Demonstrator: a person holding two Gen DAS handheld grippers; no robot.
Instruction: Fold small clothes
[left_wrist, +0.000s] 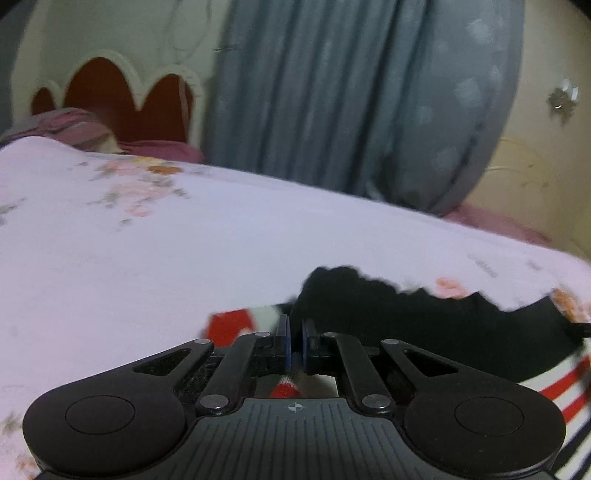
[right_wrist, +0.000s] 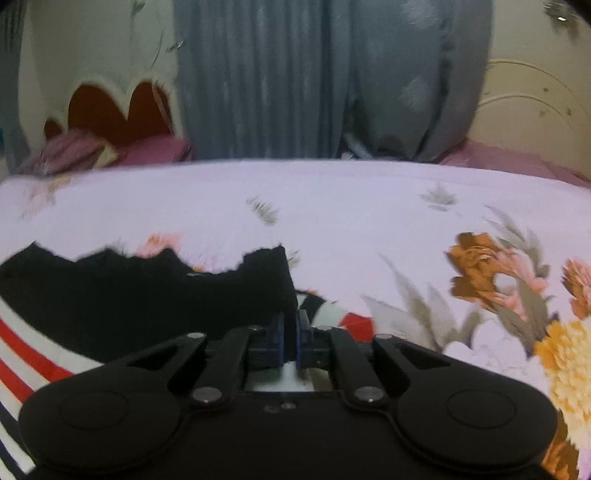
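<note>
Floral bedsheet (right_wrist: 332, 206): garment's black hem (right_wrist: 147, 288) spans between hands; left gripper (left_wrist: 294, 332) and right gripper (right_wrist: 290, 325) fingers pinch opposite corners.

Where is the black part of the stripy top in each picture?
Left wrist view: the black part of the striped garment lies low and right of centre, just beyond the left gripper.
Right wrist view: it fills the lower left, one corner pinched in the right gripper.
Shared landmark: the grey-blue curtain behind the floral bedsheet.
</note>
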